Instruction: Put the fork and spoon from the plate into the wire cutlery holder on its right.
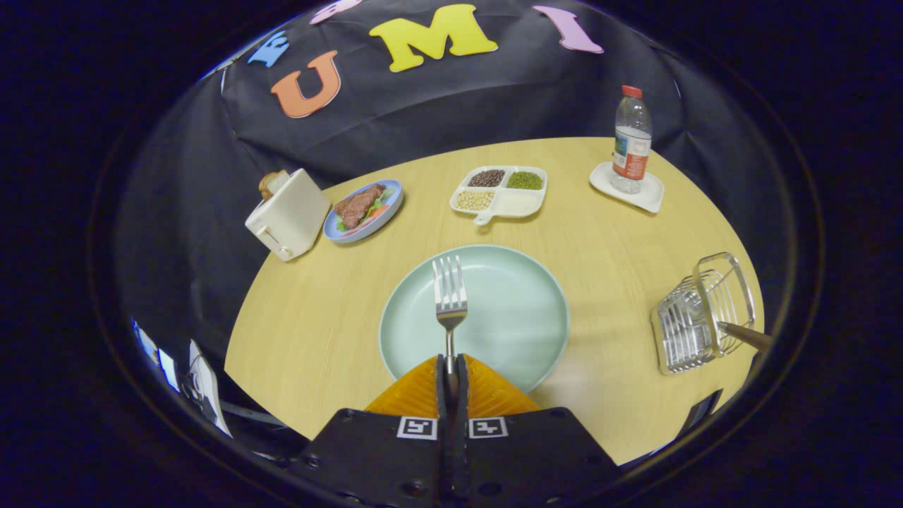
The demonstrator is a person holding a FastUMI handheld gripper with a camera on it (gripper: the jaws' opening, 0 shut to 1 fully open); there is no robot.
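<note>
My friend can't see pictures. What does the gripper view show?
The gripper is shut on a fork, tines pointing away over a pale green plate. A wire cutlery holder waits to the right on the wooden table.

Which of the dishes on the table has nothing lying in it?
The large pale green plate just beyond the gripper, which is shut on the fork. The blue plate carries food, the divided dish beans.

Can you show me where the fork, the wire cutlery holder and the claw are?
fork point(449, 286): gripper view, on its tines, over the green plate.
wire cutlery holder point(688, 328): gripper view, on its wire side.
claw point(451, 367): gripper view, between its fingertips, shut on the fork's handle.
</note>
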